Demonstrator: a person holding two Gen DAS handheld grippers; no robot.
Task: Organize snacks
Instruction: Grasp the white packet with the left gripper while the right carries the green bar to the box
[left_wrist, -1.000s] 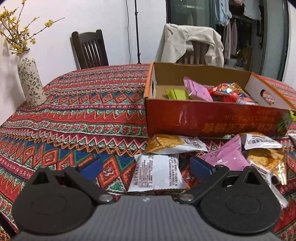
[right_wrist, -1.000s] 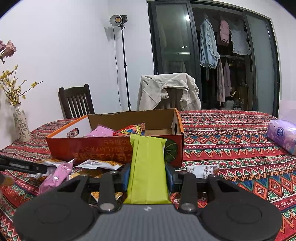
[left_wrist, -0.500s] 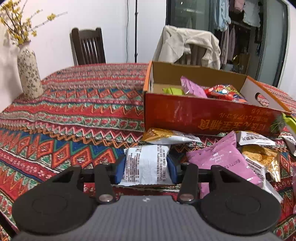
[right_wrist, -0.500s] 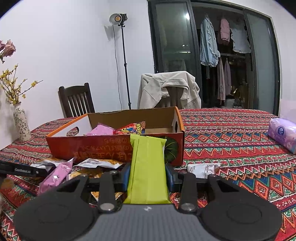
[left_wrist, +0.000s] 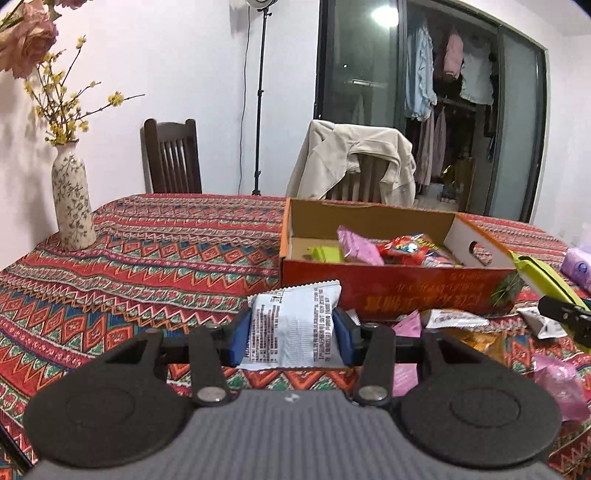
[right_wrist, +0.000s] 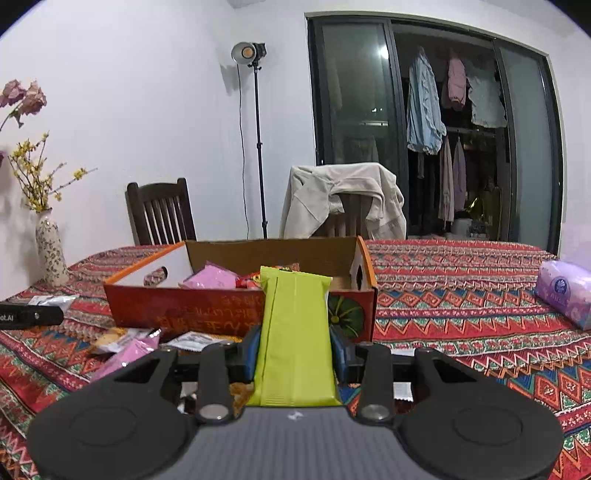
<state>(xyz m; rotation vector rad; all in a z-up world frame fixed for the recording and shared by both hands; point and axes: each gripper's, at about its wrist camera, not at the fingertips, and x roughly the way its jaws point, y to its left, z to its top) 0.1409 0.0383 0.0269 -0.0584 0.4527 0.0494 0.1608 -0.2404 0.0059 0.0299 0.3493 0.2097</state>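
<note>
Left wrist view shows the left claw (left_wrist: 291, 338) pinching a white snack packet (left_wrist: 291, 325) between its blue pads, held above the patterned bench (left_wrist: 166, 258) just in front of the red cardboard box (left_wrist: 406, 291), which holds pink, green and red snacks, with more packets (left_wrist: 454, 319) lying against its front wall. Right wrist view shows the right claw (right_wrist: 295, 354) clamped on a green snack bar (right_wrist: 295, 332) that stands upright before the box (right_wrist: 192, 310), near its front right corner; a purple tissue pack (right_wrist: 565, 293) lies well to the right of the box, and a flowered vase (right_wrist: 50, 247) stands to its left.
</note>
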